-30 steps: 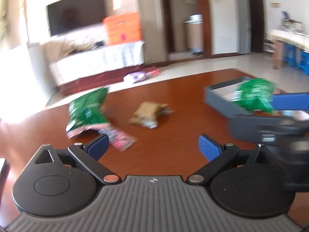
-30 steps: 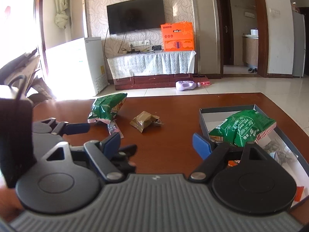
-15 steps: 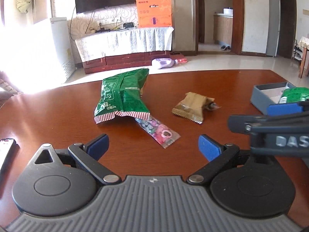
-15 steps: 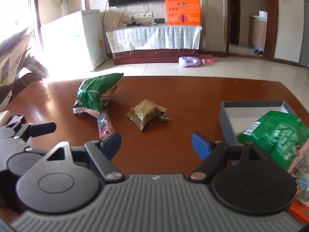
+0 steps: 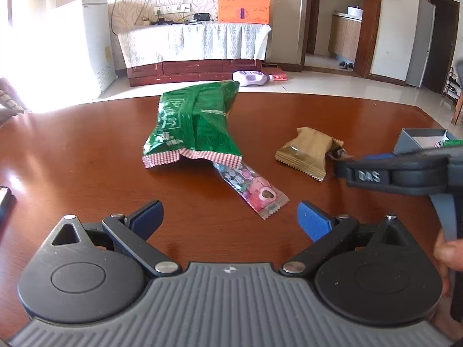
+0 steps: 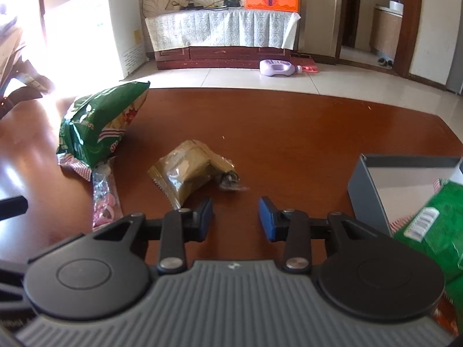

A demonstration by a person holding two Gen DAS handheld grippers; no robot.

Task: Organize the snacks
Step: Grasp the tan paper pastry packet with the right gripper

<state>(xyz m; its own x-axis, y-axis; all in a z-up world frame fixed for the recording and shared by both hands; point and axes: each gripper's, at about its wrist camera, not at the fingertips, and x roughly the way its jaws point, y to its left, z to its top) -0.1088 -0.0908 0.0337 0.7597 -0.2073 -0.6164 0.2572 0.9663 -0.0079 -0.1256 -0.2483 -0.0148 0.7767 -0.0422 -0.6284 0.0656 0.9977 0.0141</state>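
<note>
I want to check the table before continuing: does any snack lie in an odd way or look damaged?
Yes. The green crinkled foil bag lies on one end of the pink clear-plastic candy packet, pinning it. The brown foil packet looks crumpled, with a twisted end. Nothing seems spilled on the brown wooden table.

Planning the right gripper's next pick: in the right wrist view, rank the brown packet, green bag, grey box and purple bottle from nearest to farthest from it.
1. Brown packet, just ahead, slightly left.
2. Grey box, right; about as close, too near to call.
3. Green bag, far left.
4. Purple bottle, on the floor beyond the table.
</note>
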